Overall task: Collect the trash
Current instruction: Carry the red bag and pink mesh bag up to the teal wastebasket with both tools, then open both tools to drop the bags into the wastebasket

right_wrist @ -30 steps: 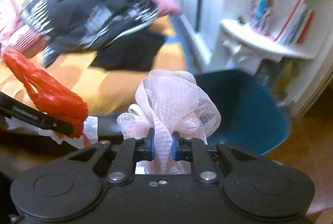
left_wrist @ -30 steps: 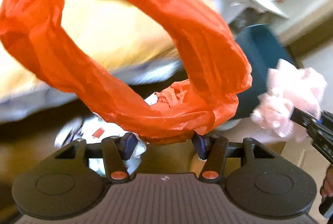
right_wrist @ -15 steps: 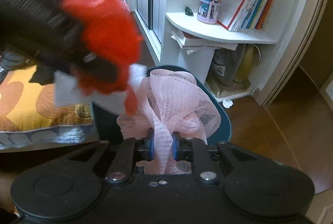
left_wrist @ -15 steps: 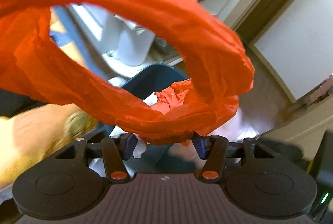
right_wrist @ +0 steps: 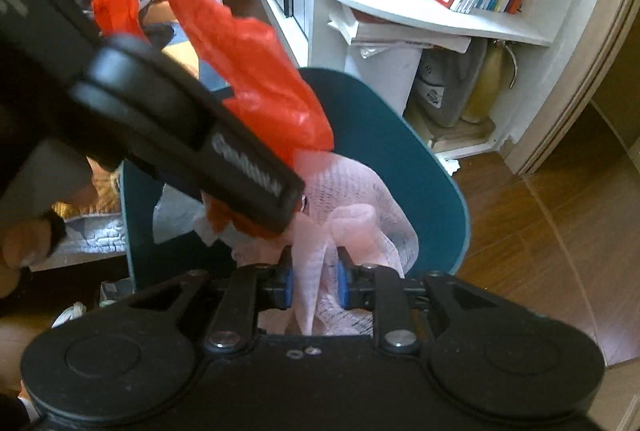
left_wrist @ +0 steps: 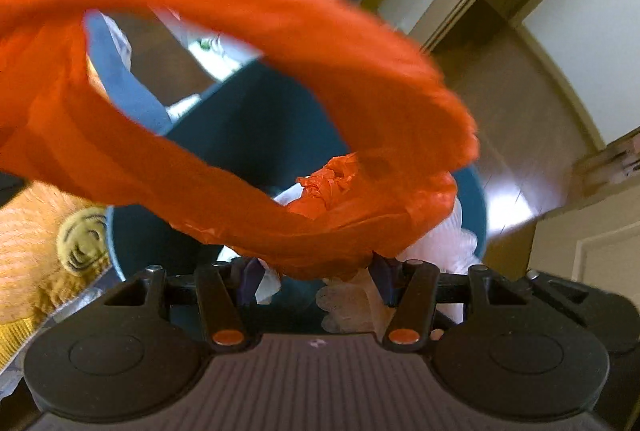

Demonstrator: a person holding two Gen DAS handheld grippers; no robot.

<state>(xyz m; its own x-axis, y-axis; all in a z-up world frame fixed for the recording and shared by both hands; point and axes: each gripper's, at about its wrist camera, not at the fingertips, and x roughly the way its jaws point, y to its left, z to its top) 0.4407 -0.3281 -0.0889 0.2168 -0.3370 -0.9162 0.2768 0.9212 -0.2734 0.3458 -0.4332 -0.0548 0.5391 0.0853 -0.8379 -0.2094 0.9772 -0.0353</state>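
You are holding both grippers over the mouth of the dark teal bin [right_wrist: 400,135], each one loaded with trash. Your left gripper [left_wrist: 316,283] is pinching the bunched end of an orange plastic bag [left_wrist: 248,199]; the bag's loop is billowing up in front of the lens, and a scrap of white paper [right_wrist: 176,219] is hanging beneath the fingers. Your right gripper [right_wrist: 314,289] is pointing steeply down into the bin with a wad of pink mesh netting [right_wrist: 360,211] standing between its blue pads [right_wrist: 287,289]. Its jaws are opening at this moment, and a gap is already showing on either side of the strand, so the netting is no longer firmly clamped.

In the right wrist view, the left gripper is crossing directly above the netting, with the bag's lower end touching or nearly touching it.

Hazards from this position:
- The netting is likely snagging rather than dropping: open mesh catches easily on pad edges or finger hardware, and it may ride back up with your hand.
- The two loads may be tangling, since the bag is draped against the netting; releasing one could drag the other.
- The bag is light and broad, so it may be drifting past the rim onto the wooden floor [right_wrist: 540,231] or the bed [left_wrist: 28,255] beside the bin.
- The two grippers are close enough to knock together.
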